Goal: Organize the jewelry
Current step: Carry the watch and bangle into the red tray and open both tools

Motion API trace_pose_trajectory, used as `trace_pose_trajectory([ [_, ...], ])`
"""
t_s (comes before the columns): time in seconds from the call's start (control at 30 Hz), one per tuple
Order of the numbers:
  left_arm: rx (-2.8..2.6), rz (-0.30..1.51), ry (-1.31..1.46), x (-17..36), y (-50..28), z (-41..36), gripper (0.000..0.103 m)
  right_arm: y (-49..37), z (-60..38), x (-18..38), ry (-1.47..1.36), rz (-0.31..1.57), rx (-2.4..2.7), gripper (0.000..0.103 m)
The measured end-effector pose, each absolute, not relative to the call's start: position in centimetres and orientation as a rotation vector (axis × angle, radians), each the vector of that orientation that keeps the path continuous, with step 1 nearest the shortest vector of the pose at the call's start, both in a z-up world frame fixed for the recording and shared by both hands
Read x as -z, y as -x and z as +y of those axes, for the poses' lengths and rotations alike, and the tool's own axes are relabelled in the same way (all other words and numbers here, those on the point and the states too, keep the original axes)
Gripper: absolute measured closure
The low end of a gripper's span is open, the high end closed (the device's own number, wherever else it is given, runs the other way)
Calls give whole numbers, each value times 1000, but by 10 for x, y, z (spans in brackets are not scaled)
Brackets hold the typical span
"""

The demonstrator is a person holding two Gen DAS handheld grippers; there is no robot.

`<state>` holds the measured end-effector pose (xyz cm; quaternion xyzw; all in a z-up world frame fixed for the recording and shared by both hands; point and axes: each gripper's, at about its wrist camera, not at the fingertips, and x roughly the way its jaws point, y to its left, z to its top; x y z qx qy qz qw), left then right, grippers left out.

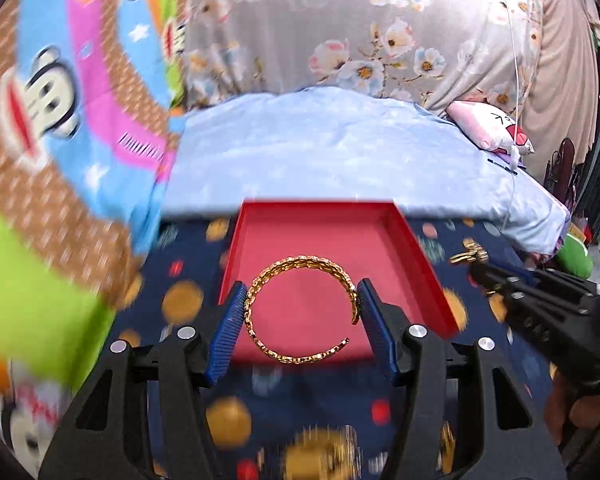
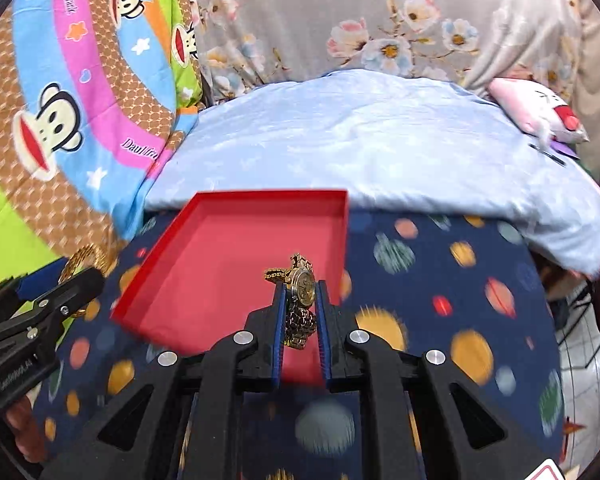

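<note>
Gripping bangle (image 1: 302, 310), left gripper (image 1: 300, 304) | right gripper (image 2: 300, 300) clamps watch (image 2: 301, 284) | red tray (image 2: 204, 256) beneath

Left tongs (image 1: 300, 300) half spread and gripping, right tongs (image 2: 300, 292) nearly closed, both angled downward

A worktop cover (image 2: 440, 288) of navy cloth printed with coloured planets spans the foreground. Along its far edge lies a pale blue quilt (image 2: 360, 140), rumpled, running to the right edge and drooping over the far right corner. Behind the quilt hangs a grey floral curtain (image 2: 340, 12) with pink, white and blue blossoms. At left a bright cartoon-monkey sheet (image 2: 72, 92) in blue, pink, green and brown bands descends past the left edge. A pink-and-white plush pillow (image 2: 540, 112) rests on the quilt at far right. White tiled floor (image 2: 588, 360) shows beyond the right edge. Lighting is even and bright.
</note>
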<state>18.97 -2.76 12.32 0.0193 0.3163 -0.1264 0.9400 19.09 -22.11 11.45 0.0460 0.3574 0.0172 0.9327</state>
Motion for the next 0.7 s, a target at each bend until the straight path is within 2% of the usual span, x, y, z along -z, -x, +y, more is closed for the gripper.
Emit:
trace_pose_trajectory([
  [0.37, 282, 788, -32, -75, -329, -59, 48, -322, -216, -72, -9, 861, 0, 90],
  [0.57, 260, 852, -55, -53, -362, -64, 48, -352, -209, -48, 74, 956, 31, 90],
  [0.7, 239, 892, -51, -44, -371, -63, 47, -356, -201, -49, 130, 946, 39, 91],
])
